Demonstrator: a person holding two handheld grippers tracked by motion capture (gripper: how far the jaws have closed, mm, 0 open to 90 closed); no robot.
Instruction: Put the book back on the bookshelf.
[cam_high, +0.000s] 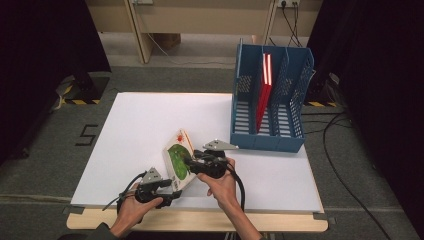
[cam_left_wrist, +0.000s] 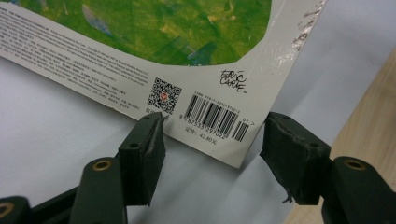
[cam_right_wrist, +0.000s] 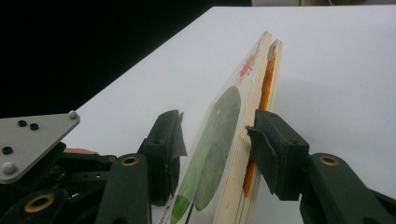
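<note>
Right gripper view is showing your right gripper (cam_right_wrist: 215, 140) with its two black jaws spread apart, one on each side of a picture book (cam_right_wrist: 233, 154) standing on edge between them; the right-hand pad is sitting against the book's pale page edge, while a narrow gap is showing between the left-hand pad and the green cover, so the jaws are bracketing the book rather than clamping it; a grey three-cornered plate (cam_right_wrist: 32, 140) is showing at the lower left.

Your left gripper (cam_left_wrist: 210, 140) is likewise released, jaws wide; they are straddling the near corner of the book's back cover (cam_left_wrist: 187, 70), where a barcode and a square code are printed below a large green shape; the left pad is touching the cover's lower edge.

From the high view, you are holding both grippers at the near side of a white table (cam_high: 145, 120), left gripper (cam_high: 167, 192) at the book's (cam_high: 177, 157) near corner and right gripper (cam_high: 192, 162) at its right edge; the book is tilting up off the surface; a blue file rack (cam_high: 295, 85) is standing well apart at the far right, with a red book (cam_high: 264, 90) upright in its middle slot.
</note>
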